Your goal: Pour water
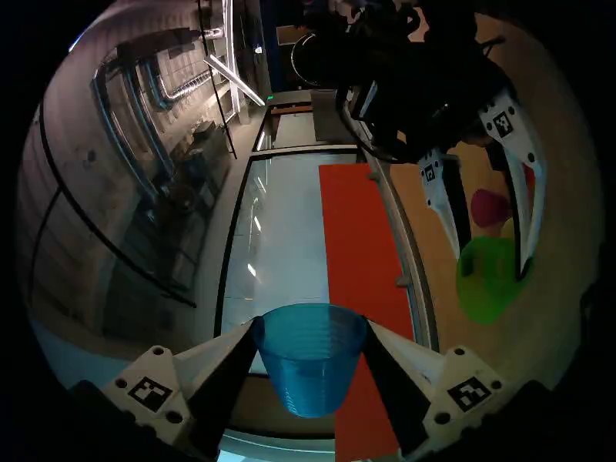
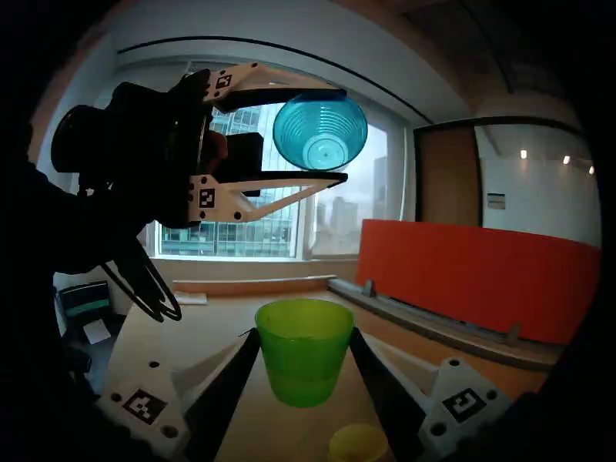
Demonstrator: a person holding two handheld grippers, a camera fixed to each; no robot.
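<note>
In the left gripper view my left gripper (image 1: pixel 309 356) is shut on a blue translucent cup (image 1: pixel 309 358), turned on its side high above the table. The right gripper view shows that blue cup (image 2: pixel 319 131) from its open mouth, between the left gripper's fingers (image 2: pixel 262 78), above and behind the green cup. My right gripper (image 2: pixel 302 362) is shut on a green translucent cup (image 2: pixel 303 360), upright over the wooden table (image 2: pixel 192 331). In the left gripper view the green cup (image 1: pixel 485 277) sits in the right gripper (image 1: pixel 493 254). I cannot make out water in either cup.
A pink cup (image 1: pixel 490 206) and a yellow cup (image 2: pixel 358 444) stand on the table near the green one. An orange partition (image 2: pixel 477 277) runs along the table's right side. Large windows (image 2: pixel 231 223) lie behind. A dark-sleeved hand (image 2: pixel 123 169) holds the left gripper.
</note>
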